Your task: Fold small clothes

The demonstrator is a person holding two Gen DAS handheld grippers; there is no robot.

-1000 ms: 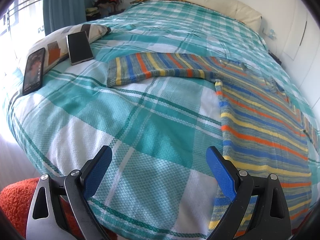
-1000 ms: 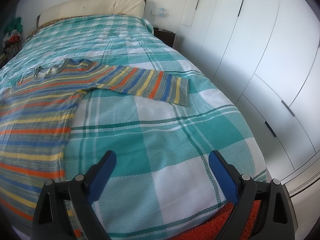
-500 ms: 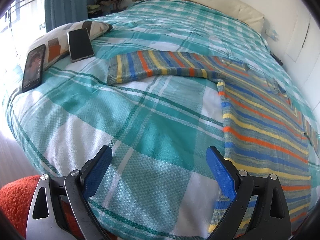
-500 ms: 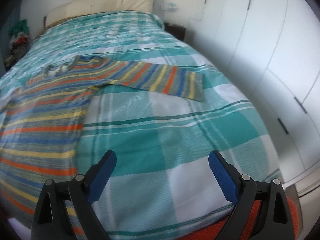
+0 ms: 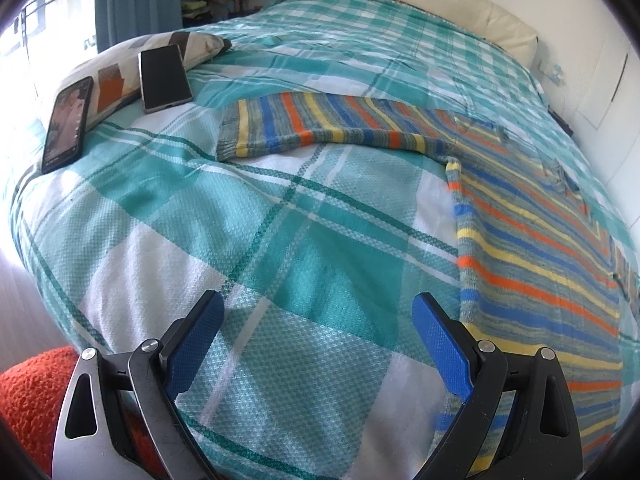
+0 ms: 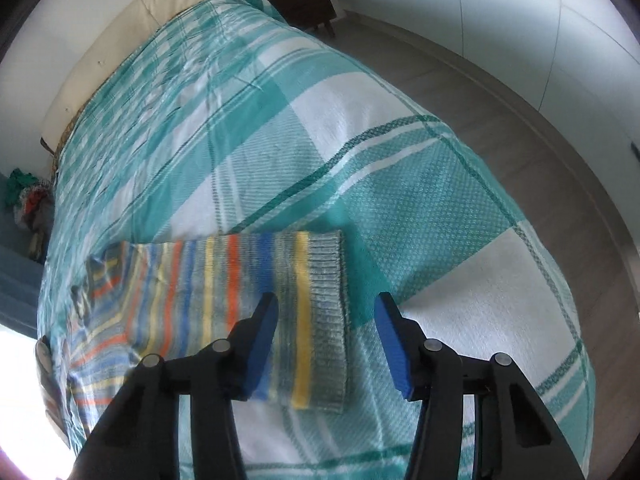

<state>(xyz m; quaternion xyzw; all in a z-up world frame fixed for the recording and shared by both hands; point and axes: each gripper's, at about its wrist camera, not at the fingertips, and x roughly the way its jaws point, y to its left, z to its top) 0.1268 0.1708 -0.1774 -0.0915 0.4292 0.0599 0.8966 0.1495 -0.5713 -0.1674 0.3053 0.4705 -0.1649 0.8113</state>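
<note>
left wrist view low over bed (image 5: 280, 220), right wrist view nearer sweater (image 6: 224, 300), both share sweater

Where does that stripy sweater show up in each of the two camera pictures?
Left wrist view: the sweater fills the right side, one sleeve reaching left toward the two phones.
Right wrist view: only a sleeve and part of the body show, lower left of centre; the sleeve's grey cuff lies between the open right tongs.
Shared landmark: the teal plaid bedspread under it, and the cream headboard behind.
</note>
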